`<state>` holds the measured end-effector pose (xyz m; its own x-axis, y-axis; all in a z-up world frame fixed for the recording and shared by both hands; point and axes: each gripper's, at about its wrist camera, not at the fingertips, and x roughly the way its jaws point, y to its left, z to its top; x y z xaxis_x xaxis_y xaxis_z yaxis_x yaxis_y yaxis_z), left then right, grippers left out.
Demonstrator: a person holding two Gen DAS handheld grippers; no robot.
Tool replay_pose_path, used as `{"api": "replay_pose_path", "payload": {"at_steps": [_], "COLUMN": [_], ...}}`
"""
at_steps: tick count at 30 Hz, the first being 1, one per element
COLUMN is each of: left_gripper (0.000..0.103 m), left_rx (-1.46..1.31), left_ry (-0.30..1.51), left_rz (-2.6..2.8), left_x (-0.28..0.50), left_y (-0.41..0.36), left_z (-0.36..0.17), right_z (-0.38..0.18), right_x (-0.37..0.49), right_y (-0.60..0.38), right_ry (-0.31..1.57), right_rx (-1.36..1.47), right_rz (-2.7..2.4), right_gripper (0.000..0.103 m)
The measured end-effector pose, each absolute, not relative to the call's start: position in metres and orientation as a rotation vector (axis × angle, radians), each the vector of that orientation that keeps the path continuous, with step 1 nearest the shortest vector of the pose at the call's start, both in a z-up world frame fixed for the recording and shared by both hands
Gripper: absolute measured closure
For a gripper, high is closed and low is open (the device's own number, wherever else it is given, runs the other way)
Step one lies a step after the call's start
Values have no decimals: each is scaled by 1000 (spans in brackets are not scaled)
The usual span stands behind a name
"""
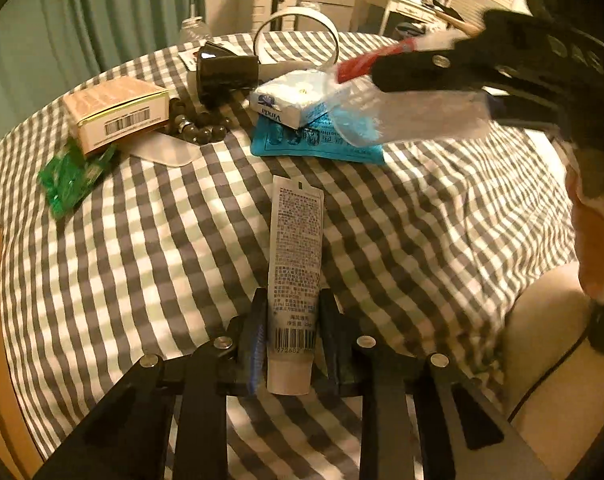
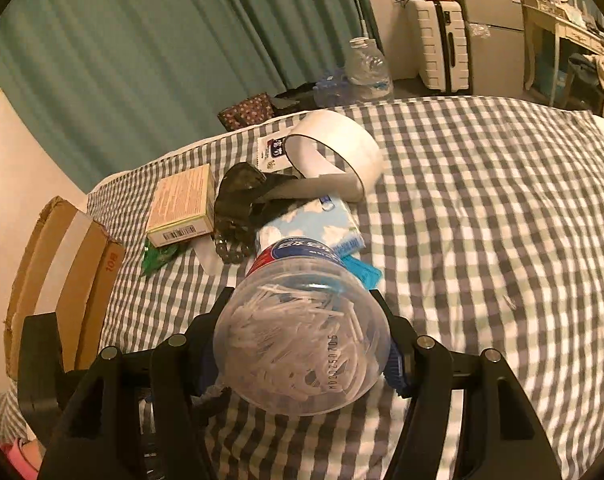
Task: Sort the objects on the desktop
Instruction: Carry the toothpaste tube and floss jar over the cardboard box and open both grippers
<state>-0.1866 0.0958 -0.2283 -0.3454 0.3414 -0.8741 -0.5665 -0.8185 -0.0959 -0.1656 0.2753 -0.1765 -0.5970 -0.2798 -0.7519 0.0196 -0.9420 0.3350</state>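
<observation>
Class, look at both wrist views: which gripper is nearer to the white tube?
Left. The left gripper has its fingers on both sides of the white tube, closed on it. The right gripper is off beyond it, holding a clear jar above the blue packets.

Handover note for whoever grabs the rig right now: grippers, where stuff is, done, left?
Left gripper: shut on the white tube, which lies on the checked cloth.
Right gripper: shut on the clear jar of sticks, held above the cloth.
Still piled on the cloth: tan box, beads, green packet, tissue pack, blue sachet, tape roll.
Done: both picks made.
Left: place tube and jar, then sort the pile. A cardboard carton stands beside the cloth, perhaps the bin.
</observation>
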Motion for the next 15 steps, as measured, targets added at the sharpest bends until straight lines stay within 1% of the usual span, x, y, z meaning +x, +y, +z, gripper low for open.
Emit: {"api": "replay_pose_path", "payload": {"at_steps": [7,8,12,15], "left_gripper": [78,78,78,78], "left_rx": [-1285,-1264,-1192,-1188], "left_ry": [205,198,224,201], "left_rz": [2232,2238,2324,2374], "left_x": [-172,-157,-146,-146], "left_y": [78,69,75,67], "left_z": [-179,-171,-135,-114], "right_z": [-144,-138,-117,-98], "right_x": [-121,-115,-96,-83], "right_y": [276,274,263,255], "right_ry": [-447,-444,-381,-337], "right_rx": [1241,1228,1187,1153], "right_rz": [-2667,-2671,-2701,-2720], "right_gripper": [40,40,40,40]}}
